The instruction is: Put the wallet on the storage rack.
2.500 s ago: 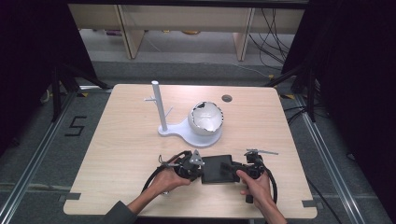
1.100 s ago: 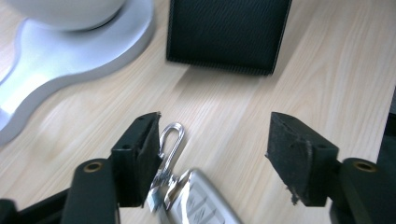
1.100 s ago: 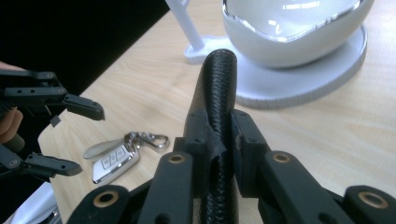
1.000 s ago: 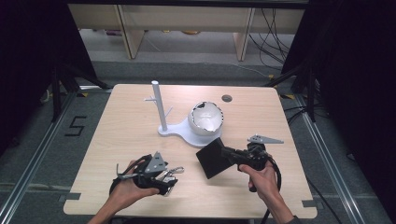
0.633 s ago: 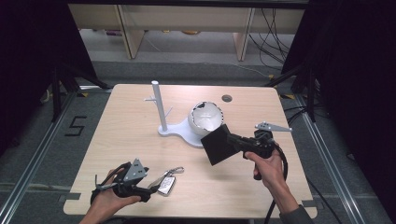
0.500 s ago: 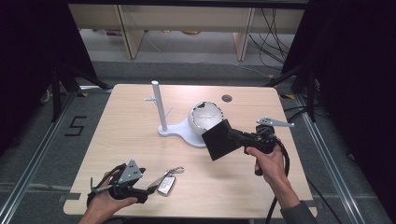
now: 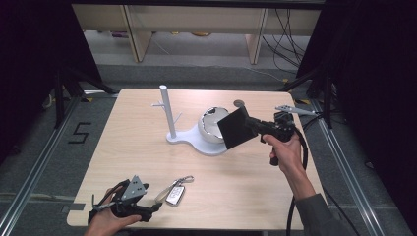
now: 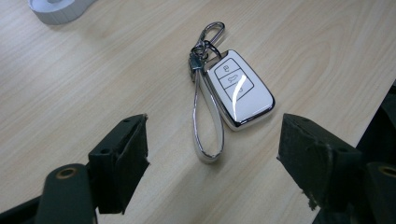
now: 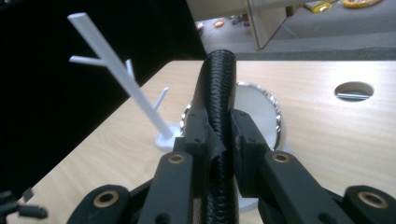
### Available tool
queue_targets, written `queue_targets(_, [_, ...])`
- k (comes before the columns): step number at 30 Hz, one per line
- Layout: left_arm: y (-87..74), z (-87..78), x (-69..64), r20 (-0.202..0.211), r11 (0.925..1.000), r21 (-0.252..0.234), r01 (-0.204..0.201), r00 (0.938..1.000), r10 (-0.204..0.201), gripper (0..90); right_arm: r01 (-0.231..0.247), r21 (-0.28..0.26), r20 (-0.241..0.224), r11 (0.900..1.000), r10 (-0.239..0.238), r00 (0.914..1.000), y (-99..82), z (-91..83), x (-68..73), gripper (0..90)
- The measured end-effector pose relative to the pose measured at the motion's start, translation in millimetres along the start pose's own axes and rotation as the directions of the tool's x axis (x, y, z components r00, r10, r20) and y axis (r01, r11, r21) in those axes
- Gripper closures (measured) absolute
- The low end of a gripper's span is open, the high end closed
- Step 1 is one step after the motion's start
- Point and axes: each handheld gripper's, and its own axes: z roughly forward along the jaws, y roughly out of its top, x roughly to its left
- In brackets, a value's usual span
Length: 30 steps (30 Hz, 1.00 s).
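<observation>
- The black wallet (image 7: 239,128) is pinched edge-on in the right claw (image 7: 252,125), held in the air just over the white bowl (image 7: 211,126), which sits on the white stand base (image 7: 196,140) in the far middle of the table (image 7: 246,182).
- In the right gripper view the jaws are clamped on a narrow strip of the wallet's textured leather (image 9: 217,107). My guess is that so thin a bite could let it pivot or slip if the hand tilts quickly.
- The wallet looks as wide as the bowl's mouth, so it may catch on the rim or tip the bowl if lowered off-centre.
- The thin post (image 7: 167,110) with its small pegs stands just beside the bowl. A sideways swing of the wallet could knock it.
- The car key fob (image 8: 239,88), with strap loop and clip, lies flat near the table's front edge.
- The left claw (image 8: 210,163) hovers just short of it, jaws wide apart and empty. A careless nudge there could push the fob off the edge.
</observation>
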Motion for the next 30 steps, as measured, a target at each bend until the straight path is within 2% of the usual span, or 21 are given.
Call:
queue_targets(1, [-0.4, 1.7, -0.5, -0.003, 0.9999, -0.009, 0.013, 0.9999, -0.013, 23.2, 0.006, -0.011, 0.016, 0.9999, -0.006, 0.9999, 5.5, 4.6, -5.5, 79.1])
queue_targets(3, [-0.3, 0.9, 0.0, 0.002, 1.0, -0.005, 0.007, 1.0, -0.007, 23.2, -0.005, -0.008, 0.027, 1.0, 0.005, 0.9996, 9.8, 9.6, -8.0, 79.1])
queue_targets(5, [0.0, 0.5, 0.2, 0.0, 1.0, -0.006, 0.005, 1.0, -0.005, 23.3, -0.022, -0.006, 0.032, 0.9997, 0.022, 0.9993, 13.5, 14.1, -10.0, 79.2])
queue_targets(8, [0.0, 0.7, -0.5, -0.003, 0.9999, -0.014, 0.01, 0.9999, -0.01, 23.4, -0.025, -0.005, 0.035, 0.9997, 0.025, 0.9991, 17.0, 18.5, -12.5, 79.2])
queue_targets(9, [-0.1, 0.9, -0.8, -0.004, 0.9998, -0.015, 0.011, 0.9999, -0.011, 23.4, 0.007, -0.014, 0.045, 0.9999, -0.007, 0.999, 19.7, 23.0, -16.6, 79.2])
queue_targets(10, [-0.1, 0.9, -0.8, -0.004, 0.9998, -0.015, 0.011, 0.9999, -0.011, 23.4, 0.007, -0.014, 0.045, 0.9999, -0.007, 0.999, 19.7, 23.0, -16.6, 79.2])
queue_targets(11, [-0.2, 1.4, -1.5, 0.001, 0.9997, -0.017, 0.018, 0.9998, -0.018, 23.4, -0.016, -0.011, 0.049, 0.9998, 0.017, 0.9986, 20.9, 24.6, -15.9, 79.2])
queue_targets(12, [0.1, 0.5, -0.4, 0.005, 1.0, -0.002, -0.002, 1.0, 0.002, 23.4, -0.014, -0.013, 0.062, 0.9998, 0.015, 0.998, 22.0, 27.8, -18.5, 79.2])
queue_targets(13, [-0.2, 1.2, -1.3, 0.009, 1.0, -0.006, -0.002, 1.0, 0.002, 23.4, -0.018, -0.003, 0.071, 0.9998, 0.018, 0.9973, 23.8, 31.7, -20.2, 79.2])
queue_targets(14, [-0.6, 1.5, -1.5, 0.011, 1.0, -0.007, 0.001, 0.9999, -0.001, 23.5, -0.038, 0.002, 0.068, 0.9993, 0.037, 0.997, 24.4, 34.1, -20.3, 79.2])
queue_targets(19, [-1.0, 2.4, -0.7, 0.002, 1.0, -0.001, -0.002, 1.0, 0.002, 23.6, -0.007, 0.013, 0.092, 0.9999, 0.006, 0.9958, 27.0, 47.5, -28.6, 79.1])
queue_targets(23, [-1.3, 3.6, -1.1, 0.004, 0.9999, -0.008, 0.009, 1.0, -0.009, 23.6, -0.028, 0.03, 0.102, 0.9991, 0.025, 0.9945, 25.1, 60.1, -30.9, 79.1])
queue_targets(26, [-1.8, 3.5, -1.1, 0.005, 0.9999, -0.007, 0.009, 0.9999, -0.009, 23.7, -0.02, 0.037, 0.105, 0.9991, 0.016, 0.9943, 23.7, 67.0, -34.0, 79.1])
queue_targets(27, [-2.2, 4.2, -1.2, 0.012, 0.9998, -0.006, 0.018, 0.9998, -0.018, 23.7, -0.085, 0.054, 0.11, 0.9949, 0.079, 0.9908, 22.1, 72.8, -32.0, 79.1])
queue_targets(28, [-2.2, 4.2, -1.2, 0.012, 0.9998, -0.006, 0.018, 0.9998, -0.018, 23.7, -0.085, 0.054, 0.11, 0.9949, 0.079, 0.9908, 22.1, 72.8, -32.0, 79.1])
queue_targets(30, [-2.7, 4.8, -0.8, 0.015, 1.0, -0.002, 0.009, 0.9998, -0.009, 23.7, -0.028, 0.049, 0.114, 0.9984, 0.022, 0.9932, 20.6, 82.2, -39.0, 79.1])
